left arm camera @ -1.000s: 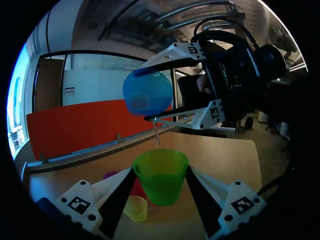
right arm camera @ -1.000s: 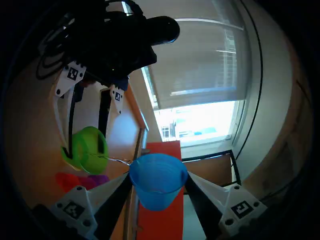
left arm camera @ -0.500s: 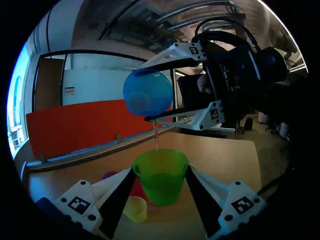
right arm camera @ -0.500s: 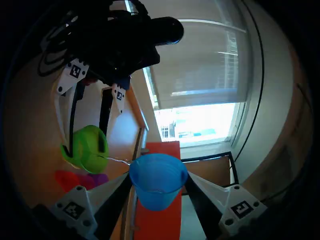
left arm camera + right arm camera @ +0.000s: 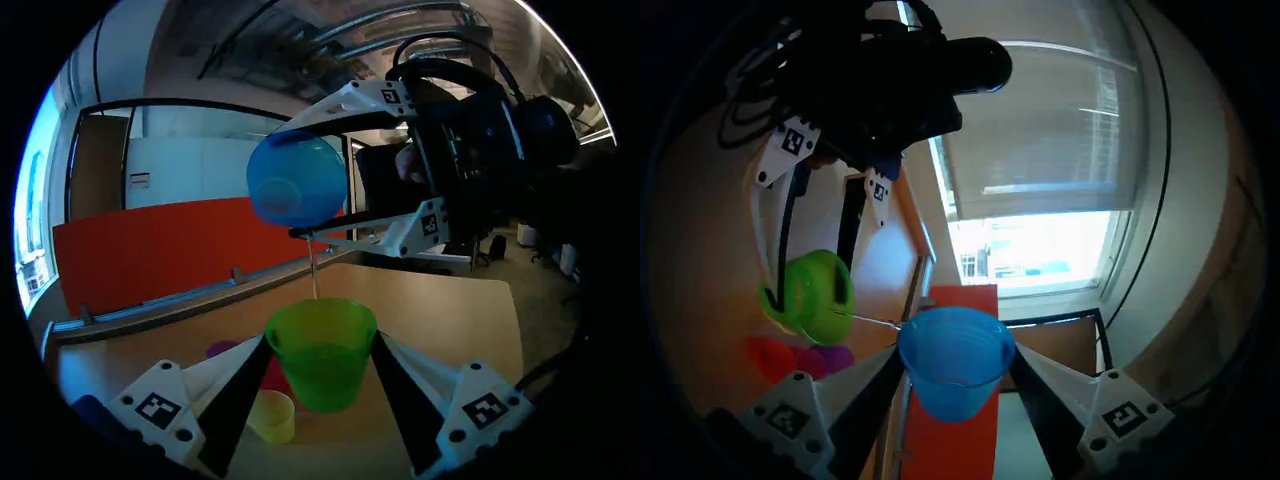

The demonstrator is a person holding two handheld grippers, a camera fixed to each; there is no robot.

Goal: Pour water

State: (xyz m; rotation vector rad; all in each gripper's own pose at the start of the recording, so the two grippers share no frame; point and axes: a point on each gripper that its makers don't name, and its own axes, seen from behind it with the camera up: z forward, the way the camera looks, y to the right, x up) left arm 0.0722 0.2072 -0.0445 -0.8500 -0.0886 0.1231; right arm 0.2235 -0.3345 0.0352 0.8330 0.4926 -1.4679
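Observation:
My left gripper (image 5: 320,360) is shut on a green cup (image 5: 322,352), held upright above the wooden table (image 5: 448,308). Above it my right gripper (image 5: 308,176) is shut on a blue cup (image 5: 296,180), tipped on its side with its mouth over the green one. A thin stream of water (image 5: 313,268) falls from the blue rim into the green cup. In the right gripper view the blue cup (image 5: 956,372) sits between my right gripper's (image 5: 956,380) fingers, and the green cup (image 5: 808,296) hangs in the left gripper (image 5: 812,240), farther off, with the water thread (image 5: 872,321) between them.
A yellow cup (image 5: 272,416), a purple cup (image 5: 220,350) and a red cup (image 5: 276,376) stand on the table below the green cup. An orange wall panel (image 5: 160,252) and a window ledge run behind. Bright windows (image 5: 1032,248) lie ahead in the right gripper view.
The blue cup has risen slightly and tipped a little more. The water stream keeps running and the level in the green cup has risen.

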